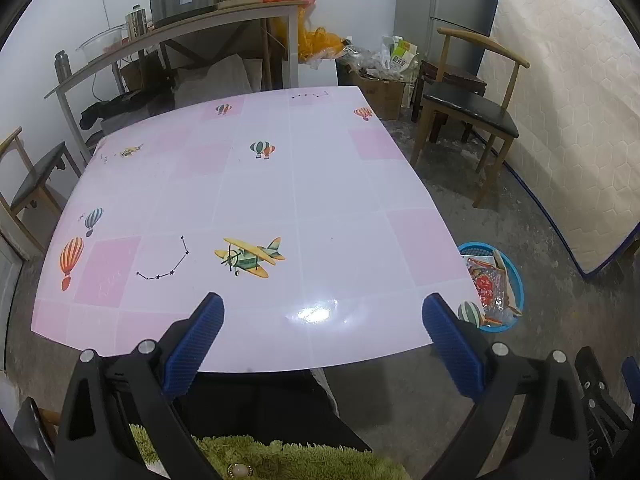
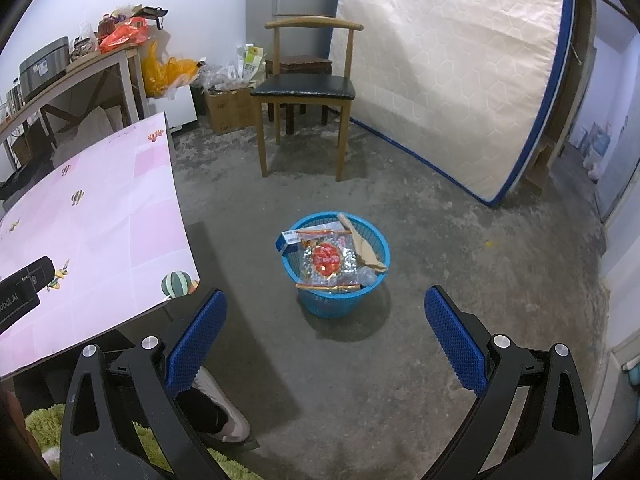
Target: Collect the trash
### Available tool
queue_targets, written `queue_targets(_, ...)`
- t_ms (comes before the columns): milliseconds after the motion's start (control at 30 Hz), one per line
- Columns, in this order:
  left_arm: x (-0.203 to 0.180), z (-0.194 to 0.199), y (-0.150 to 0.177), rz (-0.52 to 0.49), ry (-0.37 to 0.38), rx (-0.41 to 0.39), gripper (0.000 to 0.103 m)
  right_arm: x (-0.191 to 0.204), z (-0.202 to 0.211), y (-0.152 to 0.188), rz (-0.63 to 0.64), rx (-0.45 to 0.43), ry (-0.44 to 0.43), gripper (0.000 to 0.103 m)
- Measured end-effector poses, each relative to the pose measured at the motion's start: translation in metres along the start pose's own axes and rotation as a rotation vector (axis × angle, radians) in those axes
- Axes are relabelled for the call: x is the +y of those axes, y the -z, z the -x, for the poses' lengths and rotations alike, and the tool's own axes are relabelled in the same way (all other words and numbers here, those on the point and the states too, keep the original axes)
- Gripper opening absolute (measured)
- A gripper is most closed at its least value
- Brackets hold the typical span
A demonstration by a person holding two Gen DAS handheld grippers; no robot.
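Both grippers, left gripper (image 1: 322, 312) and right gripper (image 2: 325, 308), released; glossy pink table (image 1: 256, 200) bare; round blue mesh basket (image 2: 318, 304) holds crinkly wrappers (image 2: 326, 258) on rough concrete floor (image 2: 460, 248).

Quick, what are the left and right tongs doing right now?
Left tongs: open, holding nothing, over the table.
Right tongs: open, holding nothing, facing the blue basket.

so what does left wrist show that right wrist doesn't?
Left wrist only: the whole pink tabletop, nothing loose on it, a second chair past its left edge, and the open left hand-held gripper.

Right wrist only: the full blue basket on the floor with wrappers inside, a shoe, and the open right hand-held gripper.

Both: the table, the basket (half hidden by the table corner in left wrist), the wooden chair and the mattress.
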State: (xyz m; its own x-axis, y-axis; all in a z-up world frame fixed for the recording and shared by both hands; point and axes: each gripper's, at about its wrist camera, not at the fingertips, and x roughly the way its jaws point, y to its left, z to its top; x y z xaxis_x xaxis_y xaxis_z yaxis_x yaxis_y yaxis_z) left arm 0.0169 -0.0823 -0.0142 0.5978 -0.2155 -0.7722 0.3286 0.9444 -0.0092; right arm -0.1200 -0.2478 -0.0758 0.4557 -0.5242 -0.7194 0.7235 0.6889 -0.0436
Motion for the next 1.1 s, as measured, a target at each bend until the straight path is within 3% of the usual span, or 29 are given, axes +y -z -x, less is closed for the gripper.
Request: queue_targets(1100,-0.0024,0.0001,0.0011,-0.007,0.004,0.001,0.097,-0.0029,-0.002,-0.0015,-0.004,-0.006,0.005,0.095)
